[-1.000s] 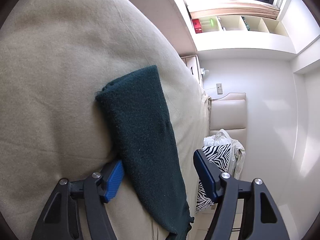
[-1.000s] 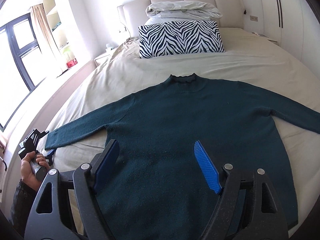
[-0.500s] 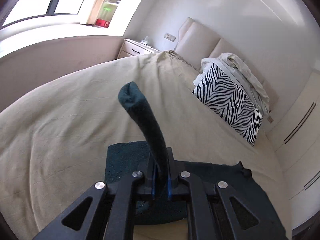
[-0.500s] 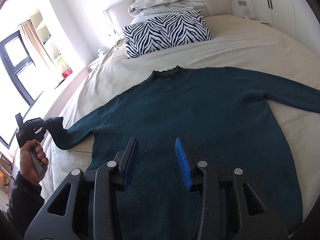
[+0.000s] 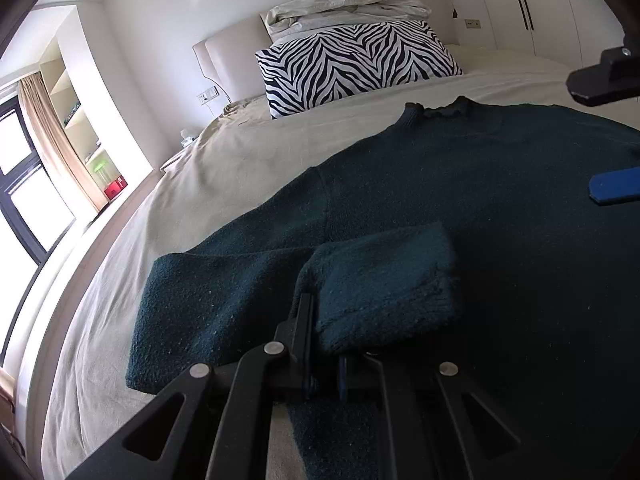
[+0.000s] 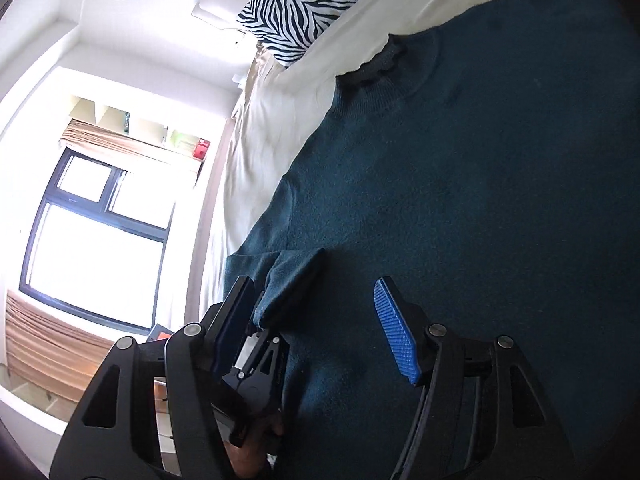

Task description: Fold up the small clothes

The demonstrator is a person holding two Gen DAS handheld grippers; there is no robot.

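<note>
A dark teal knit sweater (image 5: 460, 184) lies flat on the beige bed (image 5: 224, 168), collar toward the headboard. My left gripper (image 5: 324, 380) is shut on the left sleeve's cuff (image 5: 380, 284), which is folded over onto the sweater body. My right gripper (image 6: 316, 324) is open and empty, hovering just above the sweater (image 6: 460, 200) beside the folded cuff (image 6: 288, 280). The left gripper (image 6: 256, 368) shows under its left finger. A blue pad (image 5: 616, 190) of the right gripper shows at the right edge of the left wrist view.
A zebra-print pillow (image 5: 356, 64) and crumpled white bedding (image 5: 344, 10) lie at the headboard. A window (image 6: 96, 240) with curtains and wall shelves (image 5: 76, 120) stand left of the bed. The bed's left edge (image 5: 52, 300) is close.
My left gripper carried the sleeve cuff from the bed's left side over onto the sweater body. My right gripper opened wider and dropped low over the sweater, rolling to the left.
</note>
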